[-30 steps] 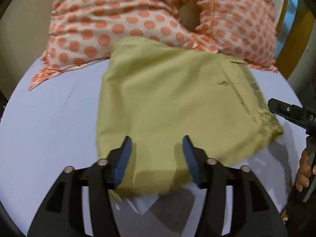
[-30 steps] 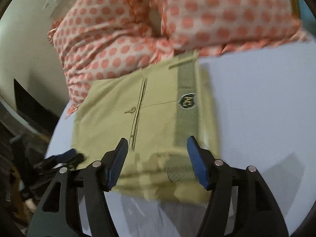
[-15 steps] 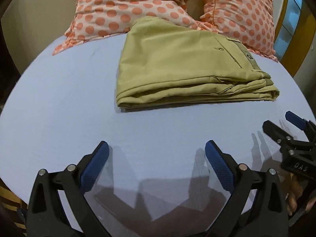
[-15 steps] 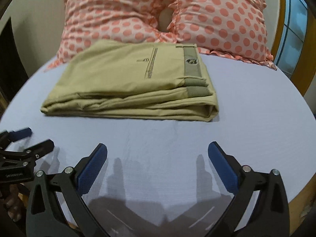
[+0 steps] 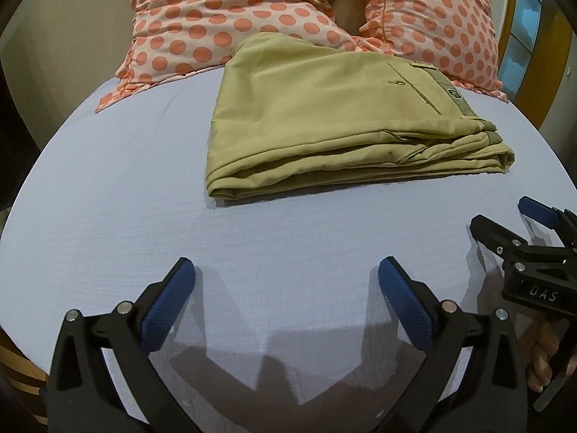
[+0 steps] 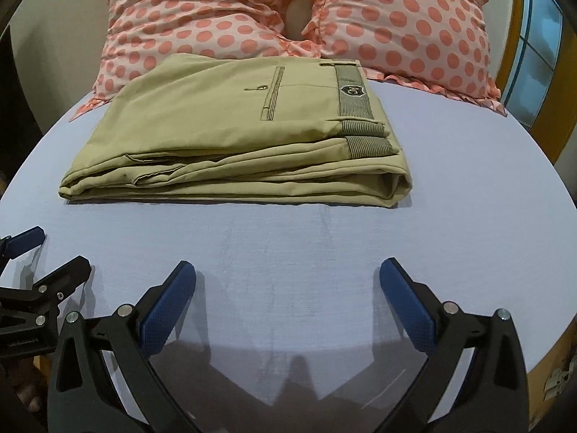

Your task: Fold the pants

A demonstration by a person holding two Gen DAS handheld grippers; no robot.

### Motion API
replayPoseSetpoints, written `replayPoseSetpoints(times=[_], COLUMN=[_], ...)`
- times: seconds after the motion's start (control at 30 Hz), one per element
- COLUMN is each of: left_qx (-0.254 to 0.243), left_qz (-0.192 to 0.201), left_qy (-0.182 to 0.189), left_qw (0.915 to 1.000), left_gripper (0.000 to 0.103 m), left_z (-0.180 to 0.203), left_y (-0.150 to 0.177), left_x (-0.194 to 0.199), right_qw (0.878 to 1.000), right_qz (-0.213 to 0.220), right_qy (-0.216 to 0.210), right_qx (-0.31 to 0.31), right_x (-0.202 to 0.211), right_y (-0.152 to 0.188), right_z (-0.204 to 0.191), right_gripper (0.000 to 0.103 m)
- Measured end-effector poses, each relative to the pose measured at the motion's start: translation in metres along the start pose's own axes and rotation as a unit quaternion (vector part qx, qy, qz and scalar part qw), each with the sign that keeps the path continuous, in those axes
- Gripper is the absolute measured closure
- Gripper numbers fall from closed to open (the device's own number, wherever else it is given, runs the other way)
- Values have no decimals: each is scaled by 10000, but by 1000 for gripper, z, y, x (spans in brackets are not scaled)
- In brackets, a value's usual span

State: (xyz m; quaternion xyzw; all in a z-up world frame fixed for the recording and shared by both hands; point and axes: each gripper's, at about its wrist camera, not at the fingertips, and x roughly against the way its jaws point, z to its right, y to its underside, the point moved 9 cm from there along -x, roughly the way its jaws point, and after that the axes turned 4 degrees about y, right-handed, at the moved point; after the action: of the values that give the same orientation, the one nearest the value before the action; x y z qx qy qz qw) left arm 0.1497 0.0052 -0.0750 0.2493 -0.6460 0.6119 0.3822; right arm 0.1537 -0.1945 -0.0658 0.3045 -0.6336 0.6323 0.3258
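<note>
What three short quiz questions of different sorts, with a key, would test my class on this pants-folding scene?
1. True or false: the left tongs grip the khaki pants.
2. What pattern do the pillows show?
3. The right tongs are: A) open above the blue sheet, B) shut on the waistband, C) out of view.

Key: 1 false, both tongs are open and apart from the folded pants; 2 orange polka dots; 3 A.

one folded pair of pants (image 6: 230,133), two polka-dot pillows (image 6: 202,14), two grippers (image 6: 286,301), one bedsheet (image 6: 468,180)
</note>
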Motion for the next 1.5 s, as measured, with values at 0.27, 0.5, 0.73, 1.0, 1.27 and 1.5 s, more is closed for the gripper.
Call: replayPoseSetpoints(times=[0.27, 0.5, 0.73, 1.0, 1.27, 1.5], left_qx=[20, 22, 17, 17, 14, 13], left_qz=[87, 22, 2, 3, 2, -2], left_qy=[-40, -40, -37, -36, -34, -32], left_qw=[10000, 10000, 10000, 10000, 10000, 10000], left_gripper=[2, 2, 2, 2, 2, 2], left_z=[0, 1, -1, -1, -1, -2], left_y=[0, 1, 0, 0, 0, 0], left_x=[1, -1, -1, -1, -1, -1], right_qw=[10000, 10000, 10000, 10000, 10000, 10000], right_qz=[-62, -84, -87, -88, -90, -92], right_qy=[-4, -10, -3, 0, 2, 2], right_qx=[15, 24, 19, 15, 11, 13], right_x=[-1, -1, -1, -1, -1, -1], right_y=[0, 0, 0, 0, 0, 0], right_z=[0, 0, 0, 0, -1, 0], right_gripper=[1, 1, 1, 1, 1, 1])
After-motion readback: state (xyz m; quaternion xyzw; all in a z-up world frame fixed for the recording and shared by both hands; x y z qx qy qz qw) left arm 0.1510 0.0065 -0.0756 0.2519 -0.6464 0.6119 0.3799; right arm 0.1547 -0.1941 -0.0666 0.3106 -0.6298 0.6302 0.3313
